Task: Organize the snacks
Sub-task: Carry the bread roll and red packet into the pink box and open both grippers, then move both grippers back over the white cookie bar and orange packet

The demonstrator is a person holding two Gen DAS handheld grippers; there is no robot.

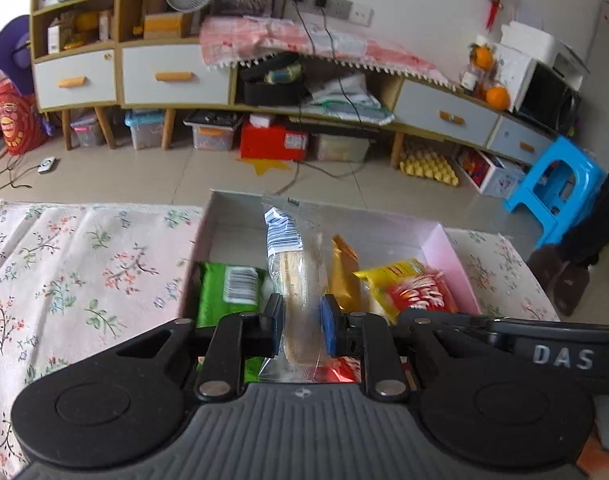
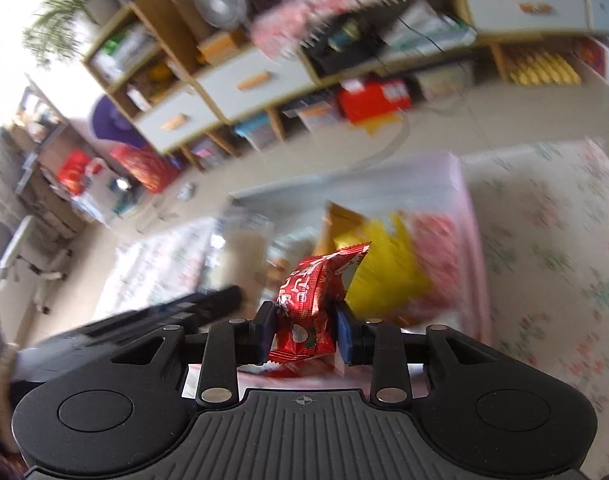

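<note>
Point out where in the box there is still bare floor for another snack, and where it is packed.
Bare floor shows at the far end of the box, behind the green packet and along the back wall. The near half is crowded: green packet, gold packet and yellow-red packet lie side by side. The tablecloth left of the box is bare too.

The clear wrapper point(image 1: 300, 280) around the pale wafer looks like thin glossy plastic film. At its 3 o'clock, the yellow-and-red packet point(image 1: 412, 286) shines like foil. The red packet point(image 2: 310, 304) is crinkled metallic foil. The floral tablecloth point(image 1: 84, 264) looks matt woven cloth.
</note>
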